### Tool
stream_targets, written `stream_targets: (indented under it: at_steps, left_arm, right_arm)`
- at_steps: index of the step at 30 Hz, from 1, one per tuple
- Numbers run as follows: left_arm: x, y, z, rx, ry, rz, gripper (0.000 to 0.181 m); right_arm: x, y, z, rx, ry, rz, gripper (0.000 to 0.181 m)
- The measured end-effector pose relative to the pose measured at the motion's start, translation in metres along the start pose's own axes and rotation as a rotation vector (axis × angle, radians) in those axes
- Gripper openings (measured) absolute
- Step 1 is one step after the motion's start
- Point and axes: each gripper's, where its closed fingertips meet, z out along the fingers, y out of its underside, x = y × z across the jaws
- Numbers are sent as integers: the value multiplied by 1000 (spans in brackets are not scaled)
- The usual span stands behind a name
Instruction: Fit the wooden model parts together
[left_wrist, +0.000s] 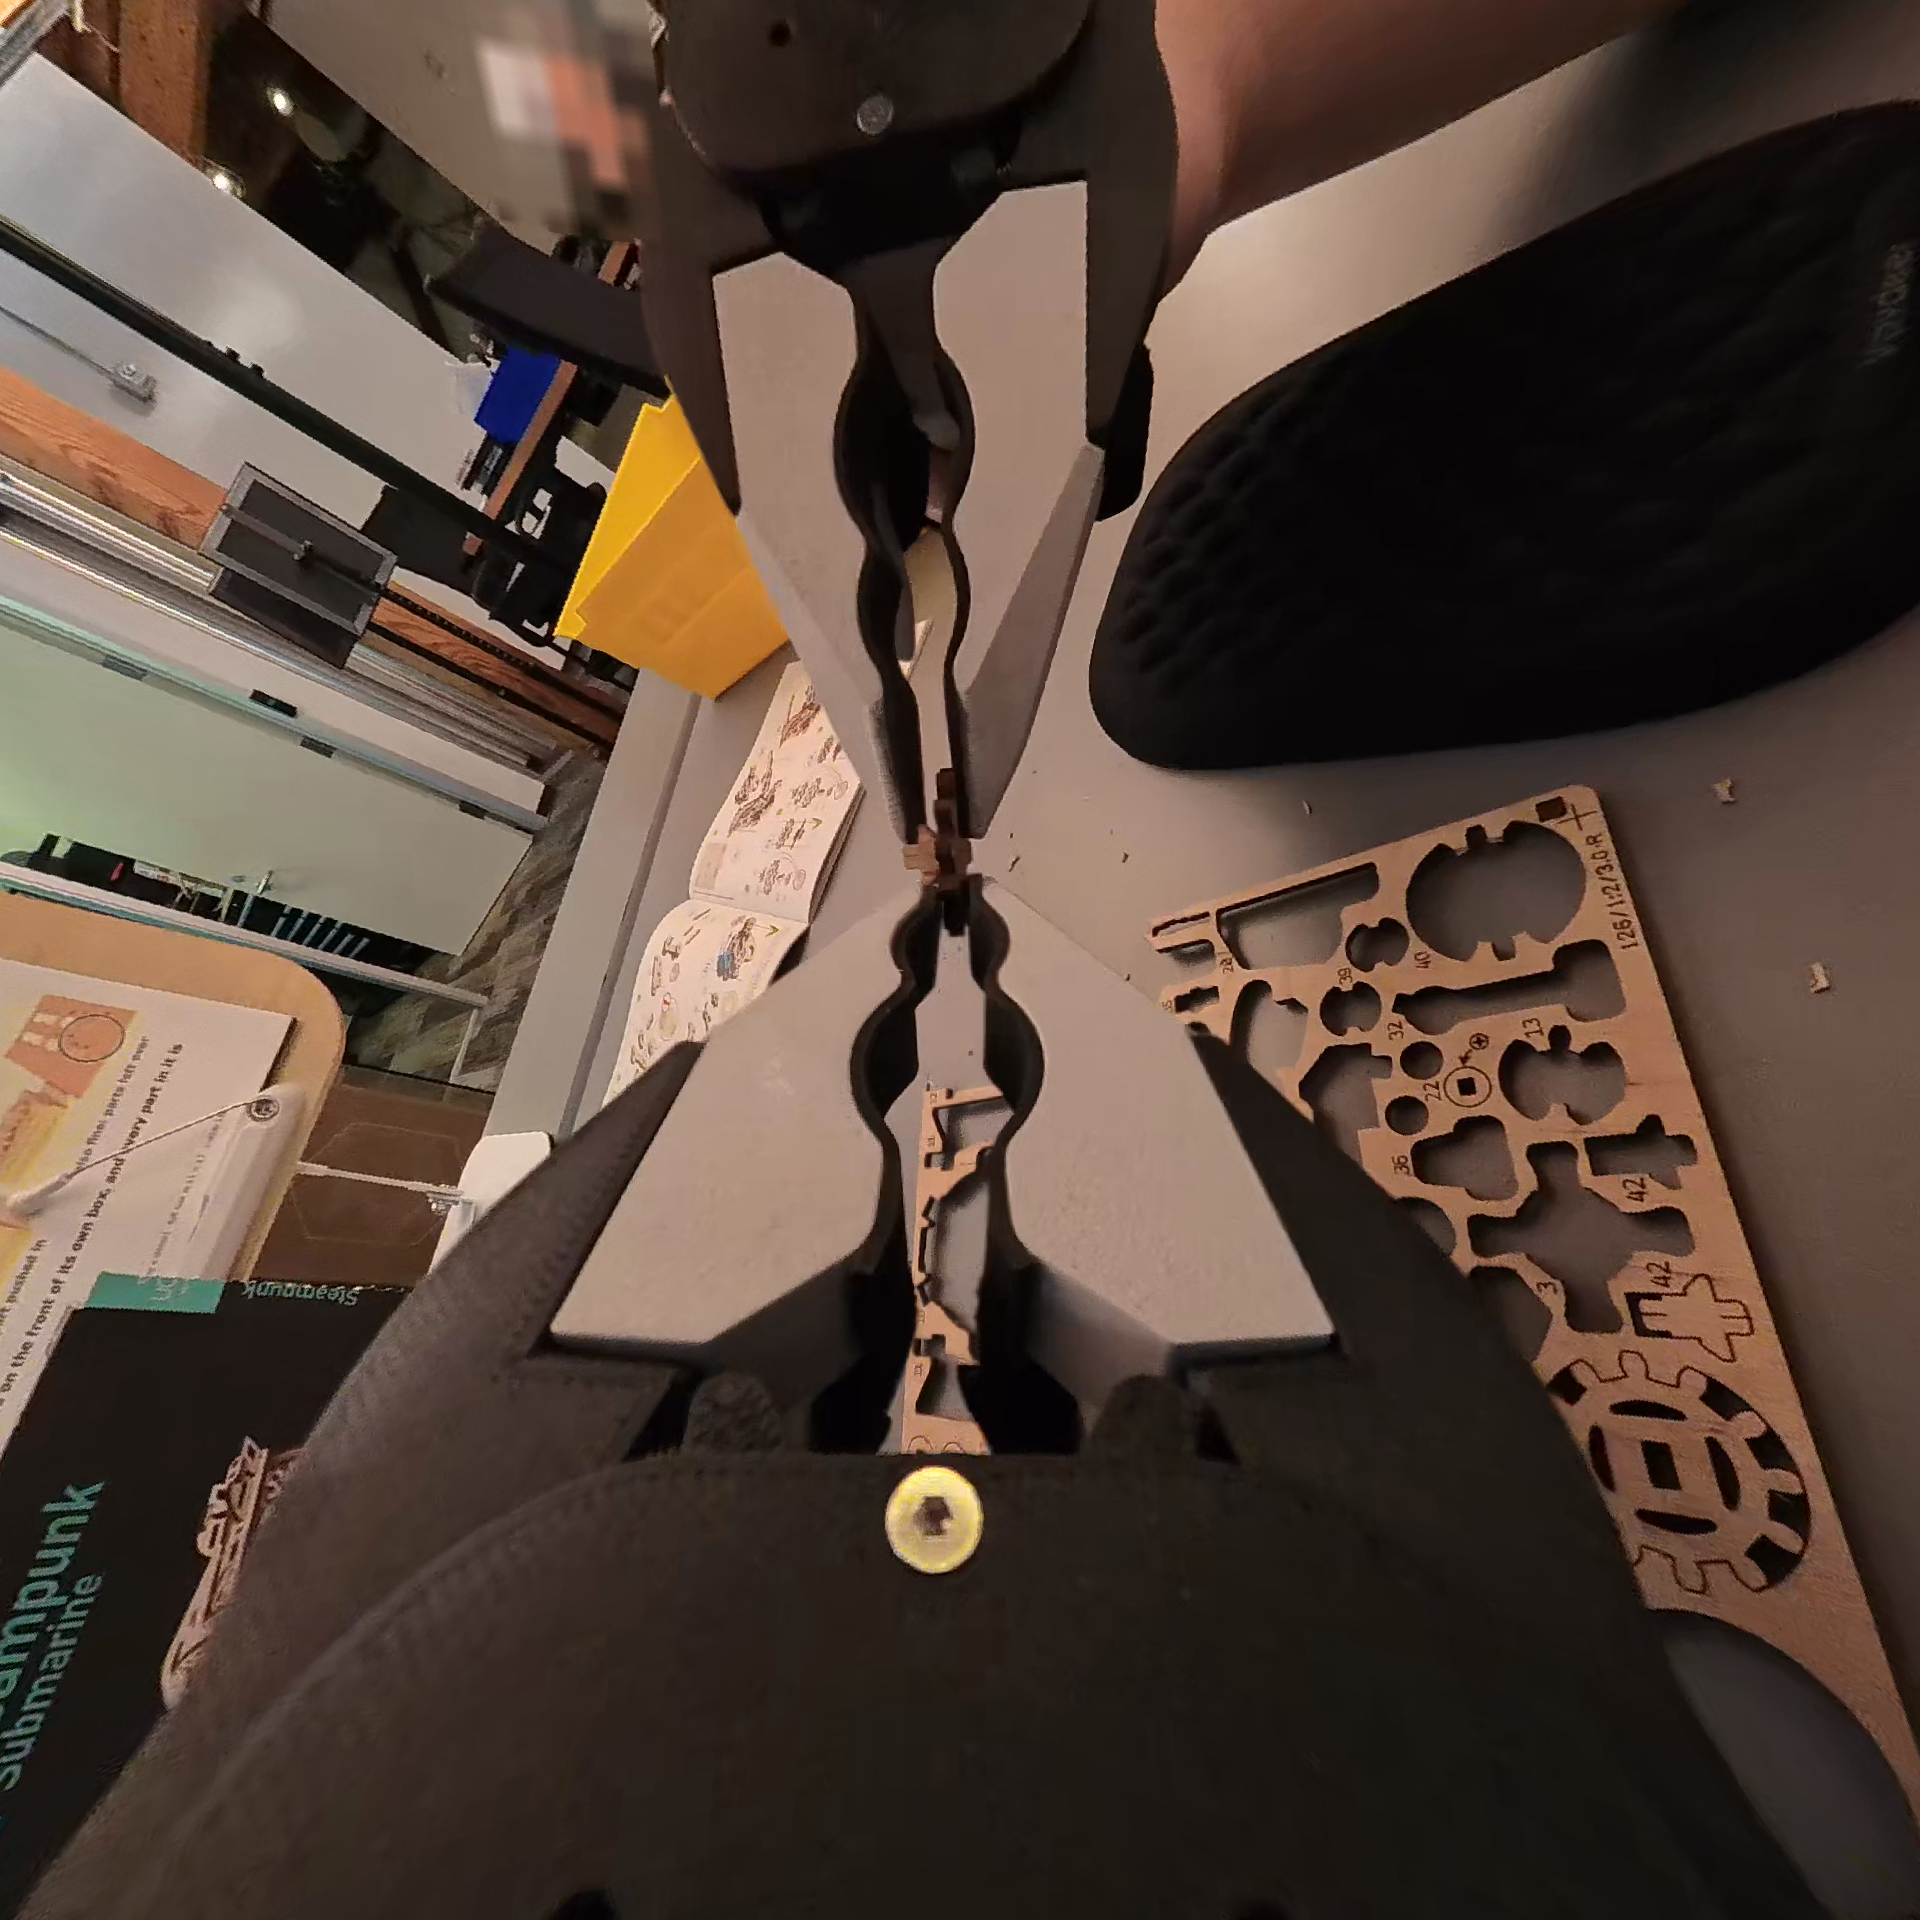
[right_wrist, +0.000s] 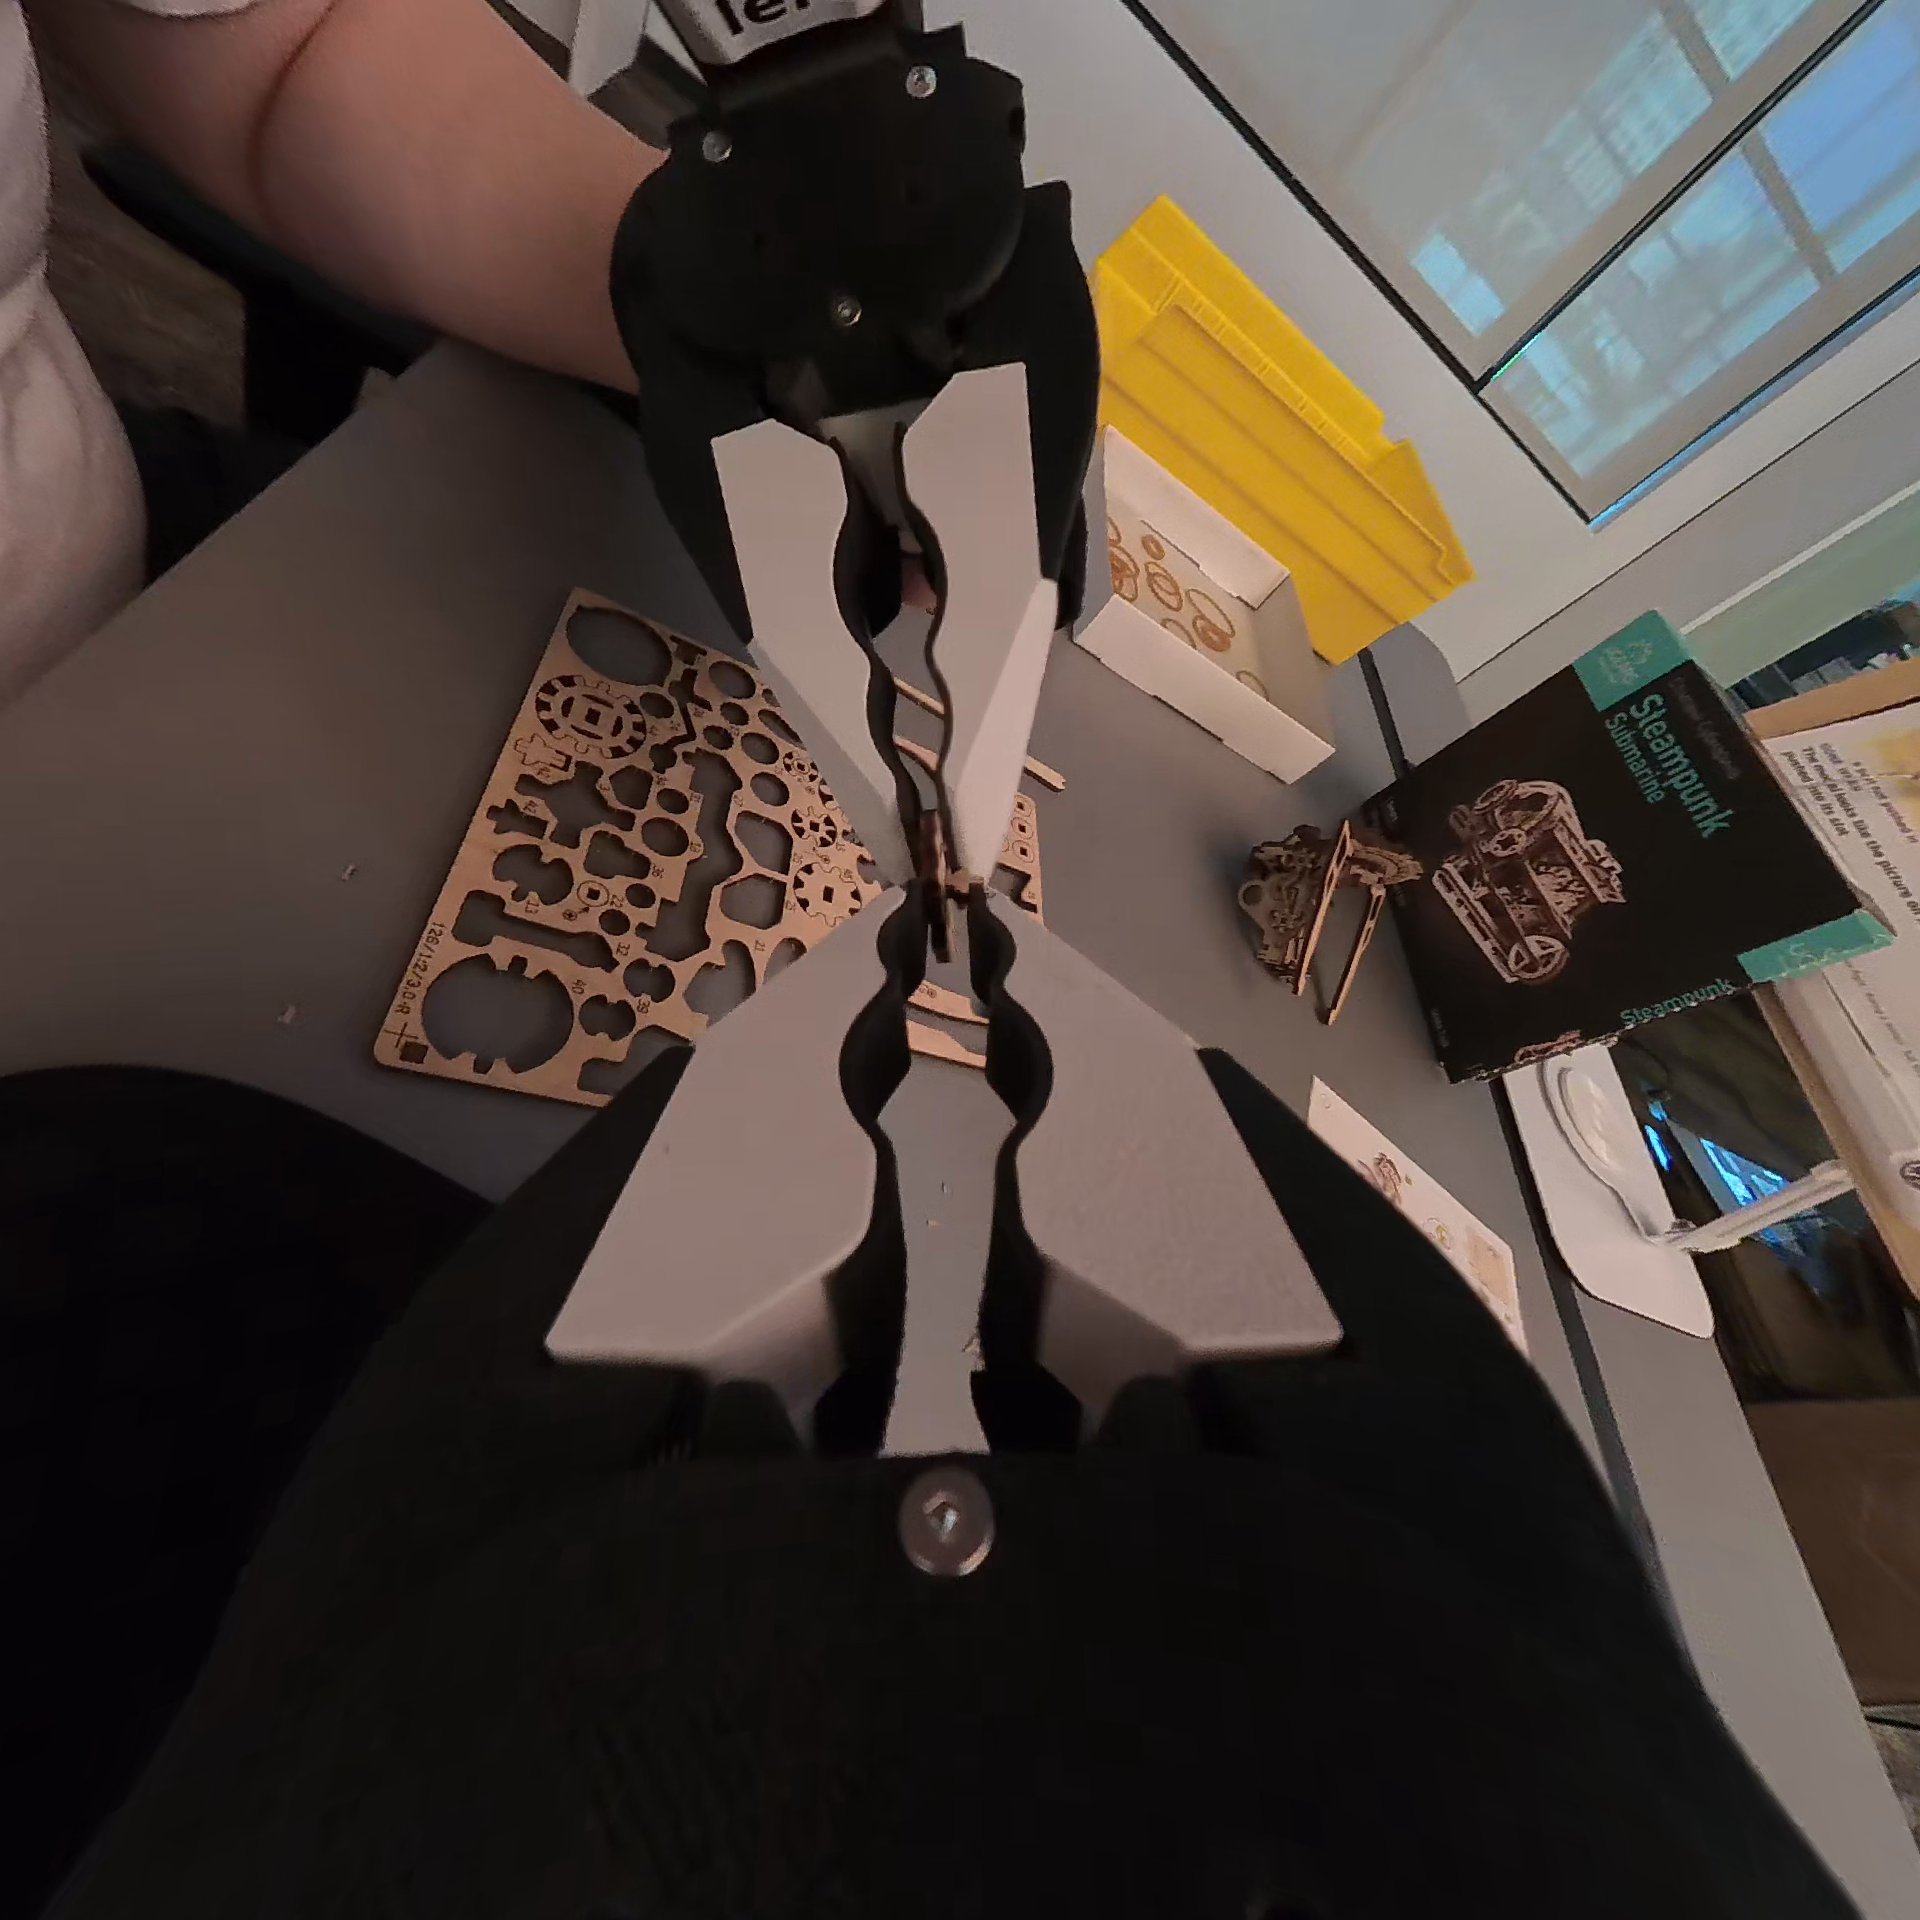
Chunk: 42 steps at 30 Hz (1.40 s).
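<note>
A grey table (right_wrist: 260, 727) carries everything, with a window beyond it in the right wrist view; above its middle the two tongs meet tip to tip, the left gripper (left_wrist: 948, 914) reaching up from the bottom of its own view and the right gripper (right_wrist: 940, 940) doing the same in its own; each is closed on a small wooden part (left_wrist: 940, 847), the two pieces touching or interlocked right at the meeting point, though which piece belongs to which tongs is too small to tell; the left gripper's fingertips (left_wrist: 904, 925) pinch it from below while the opposite tongs clamp it from above. Just beside the tips, on the table beneath, lies a punched-out wooden sheet (left_wrist: 1455, 1091), most of its shapes gone, with a second narrower sheet (left_wrist: 951, 1247) seen between the left gripper's fingers. Farther out on the other side of the tips, an open instruction booklet (left_wrist: 748, 883) lies flat; beyond it stand a yellow bin (right_wrist: 1278, 436) and a white box (right_wrist: 1195, 623) holding round wooden rings. Well away from the tongs in the right wrist view sits a partly built wooden model (right_wrist: 1314, 904), next to the dark kit box (right_wrist: 1621, 862); a black ribbed pad (left_wrist: 1507, 468) rests near the far tongs in the left wrist view; tiny wood chips (left_wrist: 1818, 977) dot the table.
</note>
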Motion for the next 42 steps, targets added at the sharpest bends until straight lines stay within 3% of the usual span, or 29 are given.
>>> stream_targets:
  at_steps: [3, 6, 12, 27, 30, 34, 42]
  left_arm:
    - [-3, -1, 0, 8, -23, 1, 15]
    - [1, -2, -1, 13, -8, 25, 6]
    - [3, 4, 1, -23, -9, 66, 5]
    - [22, 18, 9, -117, 115, 52, 5]
    - [17, 16, 8, -98, 108, 3, 5]
    - [10, 16, 6, -91, 69, 18, 5]
    - [12, 23, 9, -138, 59, 66, 5]
  right_arm:
    - [-2, 2, 1, -5, -11, -8, 5]
    - [-2, 1, 1, 9, -3, -28, 5]
    - [-7, 6, 4, -38, -26, -19, 12]
    - [-18, 24, 14, -173, -53, -67, 4]
    - [-13, 20, 13, -133, -39, -27, 5]
    - [-8, 17, 12, -87, -71, 164, 7]
    - [-9, 22, 16, -140, -67, 205, 9]
